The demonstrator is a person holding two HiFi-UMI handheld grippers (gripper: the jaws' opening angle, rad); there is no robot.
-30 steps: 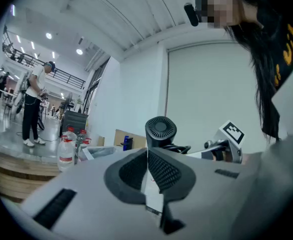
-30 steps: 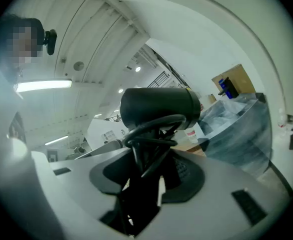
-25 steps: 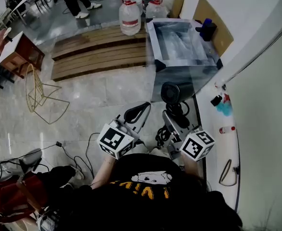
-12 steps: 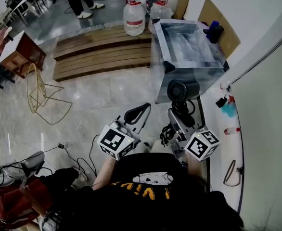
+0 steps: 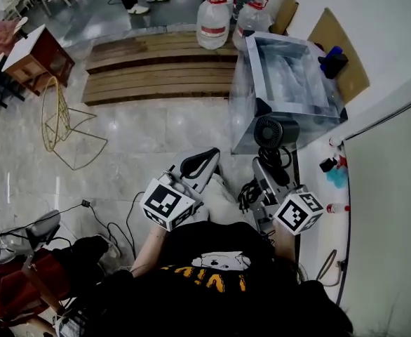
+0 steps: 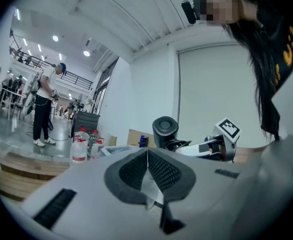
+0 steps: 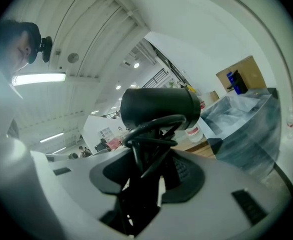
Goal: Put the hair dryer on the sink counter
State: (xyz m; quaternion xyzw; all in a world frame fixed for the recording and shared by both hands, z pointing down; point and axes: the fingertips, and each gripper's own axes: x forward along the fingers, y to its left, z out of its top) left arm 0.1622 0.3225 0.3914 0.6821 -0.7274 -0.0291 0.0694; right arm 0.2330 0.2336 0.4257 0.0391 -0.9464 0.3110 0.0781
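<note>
The hair dryer (image 5: 275, 133) stands center right of the frame, its handle clamped in the right gripper (image 5: 267, 177). Over the last second the white desk (image 5: 311, 173) at right has drawn closer, so set-down looks near. The left gripper (image 5: 198, 166) is pinched closed, empty.

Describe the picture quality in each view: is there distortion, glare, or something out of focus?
Head view: wide-angle bending at the edges, even light, soft sheen on the marble floor. Left gripper view: strong fisheye with black corners; the left claw is slightly soft, a mosaic patch hides the face. Right gripper view: same fisheye; the hair dryer looks dark against the bright ceiling lamp.
</note>
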